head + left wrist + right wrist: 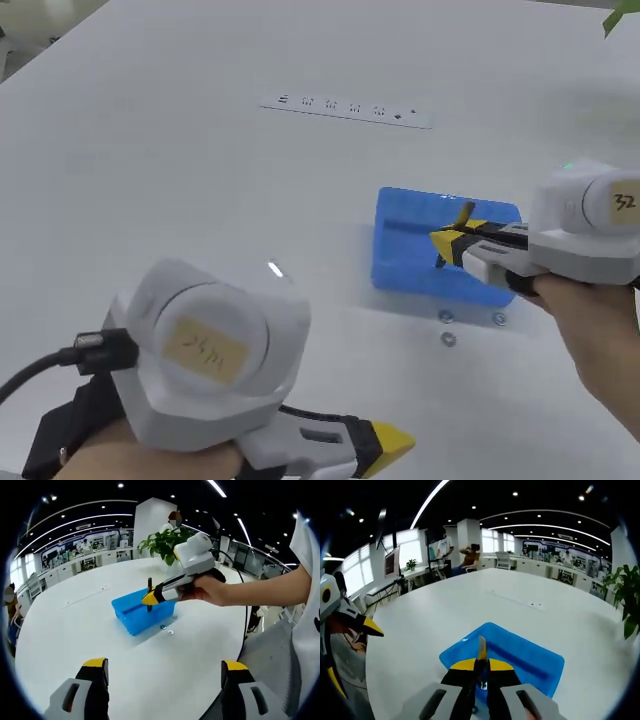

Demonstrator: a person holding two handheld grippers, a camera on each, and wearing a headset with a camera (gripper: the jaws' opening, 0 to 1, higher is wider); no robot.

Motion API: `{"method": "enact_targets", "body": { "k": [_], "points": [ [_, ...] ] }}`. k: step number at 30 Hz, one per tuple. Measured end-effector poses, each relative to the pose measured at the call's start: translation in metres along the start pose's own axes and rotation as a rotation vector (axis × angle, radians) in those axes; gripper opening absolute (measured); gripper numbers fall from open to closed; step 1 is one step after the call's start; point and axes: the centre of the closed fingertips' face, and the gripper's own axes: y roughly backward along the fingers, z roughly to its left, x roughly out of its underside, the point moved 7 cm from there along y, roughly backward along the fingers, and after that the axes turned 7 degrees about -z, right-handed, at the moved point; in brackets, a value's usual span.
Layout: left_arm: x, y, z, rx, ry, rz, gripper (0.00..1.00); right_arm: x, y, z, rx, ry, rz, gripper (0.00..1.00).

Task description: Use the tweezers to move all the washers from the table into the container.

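Jaws of the right gripper (481, 666) pinch slim tweezers (482, 649) over the rectangular blue plastic container (532, 662) (left gripper (164, 664): jaws spread).

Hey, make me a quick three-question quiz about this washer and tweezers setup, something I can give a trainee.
1. True or false: the right gripper holds the tweezers over the blue container.
2. In the head view, how many washers lie on the table beside the container?
3. The jaws of the left gripper are: A) wide apart, B) shut on a washer, C) shut on the tweezers.

Key: 1 true; 2 three; 3 A.
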Motion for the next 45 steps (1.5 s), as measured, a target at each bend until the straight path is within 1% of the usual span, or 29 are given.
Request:
{"method": "enact_targets", "body": {
  "k": [4,8,9,12,13,14,17,19,21,25,26,28,31,33,36,38,42,45],
  "points": [
    [0.000,0.001,0.002,-0.014,-0.010,0.000,0.96,0.004,0.002,0.001,0.006,-0.008,0.003,0.03],
    [0.000,0.000,0.005,-0.024,-0.001,-0.008,0.95,0.004,0.003,0.000,0.020,-0.017,0.004,0.03],
    [-0.001,0.000,0.005,-0.022,-0.001,-0.010,0.95,0.004,0.003,0.001,0.024,-0.028,0.002,0.03],
    [-0.003,0.000,0.005,-0.020,-0.004,-0.014,0.95,0.005,0.002,0.001,0.023,-0.030,0.000,0.03],
    [-0.004,0.000,0.005,-0.021,-0.008,-0.017,0.95,0.005,0.002,0.002,0.026,-0.028,0.001,0.03],
    [-0.004,0.000,0.006,-0.021,-0.010,-0.019,0.94,0.005,0.002,0.002,0.036,-0.011,0.002,0.04],
    [-0.006,0.000,0.007,-0.030,-0.015,-0.025,0.94,0.004,0.002,0.003,0.030,-0.009,0.009,0.04],
    [-0.007,0.001,0.008,-0.036,-0.010,-0.028,0.94,-0.001,0.004,0.003,0.037,0.014,0.003,0.04],
    [-0.008,0.002,0.008,-0.039,-0.006,-0.033,0.94,-0.009,0.008,0.003,0.041,0.022,-0.016,0.04],
    [-0.009,0.003,0.008,-0.044,-0.007,-0.033,0.94,-0.025,0.019,0.001,0.054,0.006,-0.070,0.04],
    [-0.009,0.004,0.008,-0.045,-0.009,-0.031,0.94,-0.031,0.024,0.002,0.058,0.001,-0.095,0.04],
    [-0.009,0.004,0.009,-0.049,-0.010,-0.028,0.94,-0.040,0.033,0.006,0.061,-0.010,-0.126,0.04],
    [-0.008,0.005,0.009,-0.053,-0.004,-0.026,0.95,-0.049,0.046,0.011,0.056,-0.016,-0.160,0.04],
    [-0.009,0.006,0.010,-0.059,-0.008,-0.028,0.95,-0.052,0.055,0.014,0.061,-0.012,-0.176,0.04],
    [-0.010,0.007,0.010,-0.064,-0.008,-0.030,0.95,-0.050,0.064,0.018,0.058,-0.017,-0.180,0.04],
    [-0.010,0.008,0.010,-0.069,-0.010,-0.032,0.95,-0.045,0.069,0.022,0.054,-0.024,-0.174,0.04],
    [-0.009,0.008,0.010,-0.074,-0.013,-0.028,0.95,-0.030,0.074,0.028,0.049,-0.023,-0.140,0.04],
    [-0.009,0.007,0.008,-0.072,-0.013,-0.025,0.95,-0.018,0.075,0.029,0.043,-0.051,-0.117,0.04]
  ]
}}
